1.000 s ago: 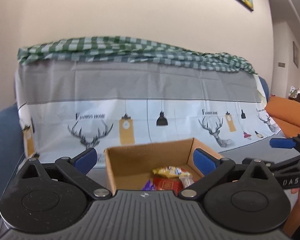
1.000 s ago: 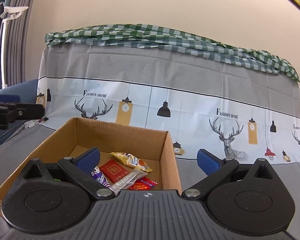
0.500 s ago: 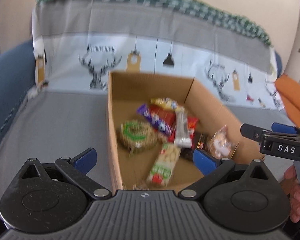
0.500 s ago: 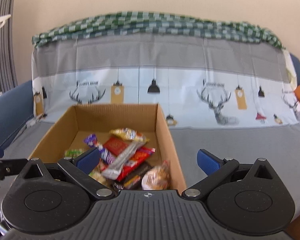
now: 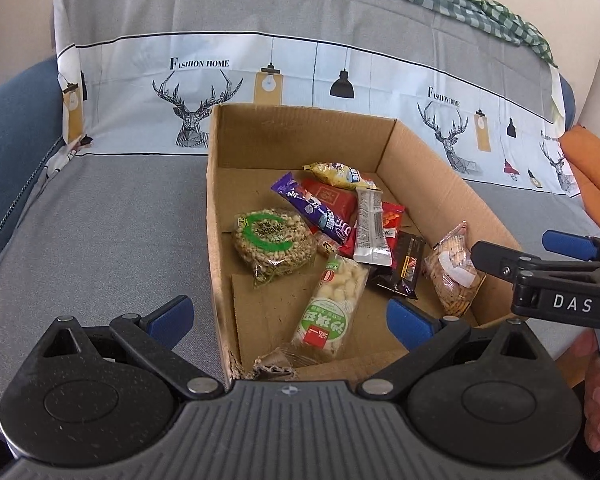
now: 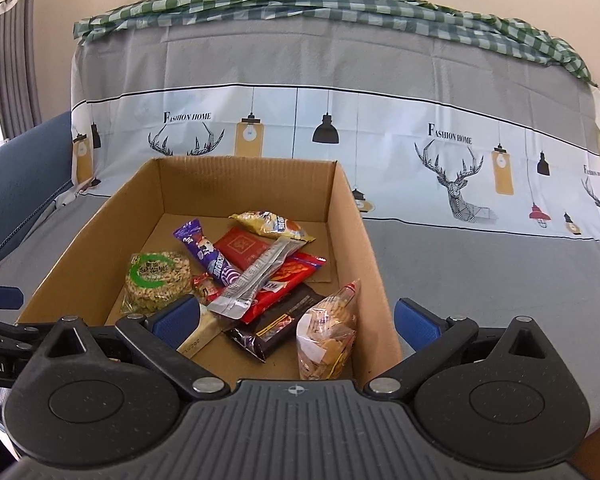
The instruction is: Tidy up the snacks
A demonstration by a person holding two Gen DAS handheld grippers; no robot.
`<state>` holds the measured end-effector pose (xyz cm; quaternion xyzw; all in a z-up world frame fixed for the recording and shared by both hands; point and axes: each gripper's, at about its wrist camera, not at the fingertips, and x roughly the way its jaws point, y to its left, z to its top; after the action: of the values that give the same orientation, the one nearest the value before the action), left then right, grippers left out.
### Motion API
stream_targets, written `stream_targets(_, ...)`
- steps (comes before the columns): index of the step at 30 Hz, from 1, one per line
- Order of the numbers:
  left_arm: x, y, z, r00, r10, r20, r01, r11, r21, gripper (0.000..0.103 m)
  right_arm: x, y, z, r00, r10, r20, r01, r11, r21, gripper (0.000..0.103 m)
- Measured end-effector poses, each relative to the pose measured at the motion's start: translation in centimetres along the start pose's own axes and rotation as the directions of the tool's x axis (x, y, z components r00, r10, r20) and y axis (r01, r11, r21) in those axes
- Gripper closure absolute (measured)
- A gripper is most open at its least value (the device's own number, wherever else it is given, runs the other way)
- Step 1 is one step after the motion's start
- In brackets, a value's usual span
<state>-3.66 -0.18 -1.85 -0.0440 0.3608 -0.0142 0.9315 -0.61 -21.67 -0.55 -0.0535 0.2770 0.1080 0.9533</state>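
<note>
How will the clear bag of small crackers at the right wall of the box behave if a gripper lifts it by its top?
The bag of crackers will probably sag, since its thin film looks soft and loosely filled. It seems light for its size. The contents may break if squeezed, so gripping the sealed top edge looks safer. It leans on the cardboard box, so it may topple when nudged.

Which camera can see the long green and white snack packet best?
The left wrist view. There the green and white packet lies in full sight on the floor of the cardboard box. In the right wrist view the right tool's blue finger covers most of it; only a pale end peeks out.
</note>
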Motion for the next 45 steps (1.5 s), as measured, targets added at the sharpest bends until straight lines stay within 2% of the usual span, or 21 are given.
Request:
stream_targets(28, 0.7, 0.0, 0.4, 0.999, -0.037, -0.019, 0.036, 0.999, -0.03, 0.001, 1.0, 1.0, 0.3, 0.999, 0.029, -0.024, -0.03, 0.999, -0.039, 0.001)
stream_targets(45, 0.8, -0.4, 0.4, 0.999, -0.035, -0.011, 0.034, 0.999, -0.021, 0.001, 1.2, 1.1, 0.2, 0.999, 0.039, -0.028, -0.04, 0.997, -0.067, 0.001)
